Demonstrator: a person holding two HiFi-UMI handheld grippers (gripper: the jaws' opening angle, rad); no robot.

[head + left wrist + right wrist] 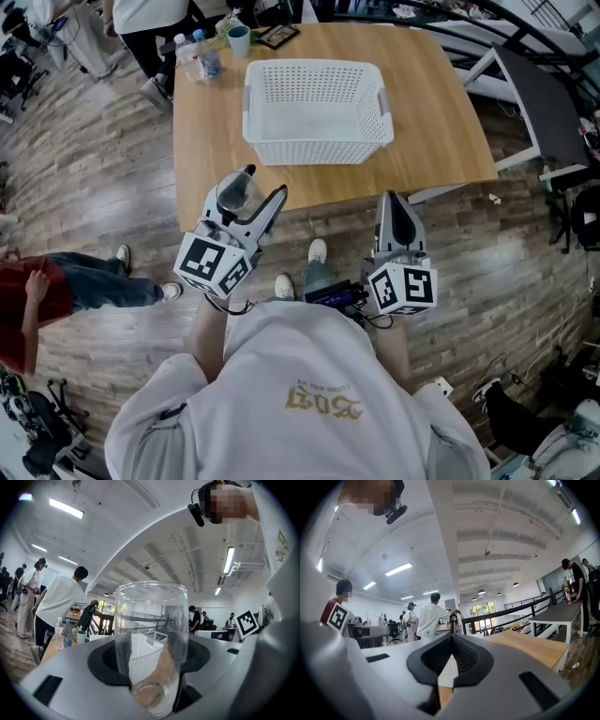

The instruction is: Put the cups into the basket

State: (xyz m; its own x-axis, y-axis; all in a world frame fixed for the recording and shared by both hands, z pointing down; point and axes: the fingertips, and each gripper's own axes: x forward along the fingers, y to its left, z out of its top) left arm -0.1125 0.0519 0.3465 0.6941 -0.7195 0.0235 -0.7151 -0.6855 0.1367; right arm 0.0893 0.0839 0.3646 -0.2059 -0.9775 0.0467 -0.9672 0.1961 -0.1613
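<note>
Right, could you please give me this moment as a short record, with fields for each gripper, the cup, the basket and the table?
left gripper: shut on the glass cup
glass cup: clear, empty, held on the near side of the basket
right gripper: jaws together, nothing between them
basket: white, lattice walls, on the table, nothing seen inside
table: wooden; bottles and a teal cup at its far left corner
task state: held cup not yet in basket
</note>
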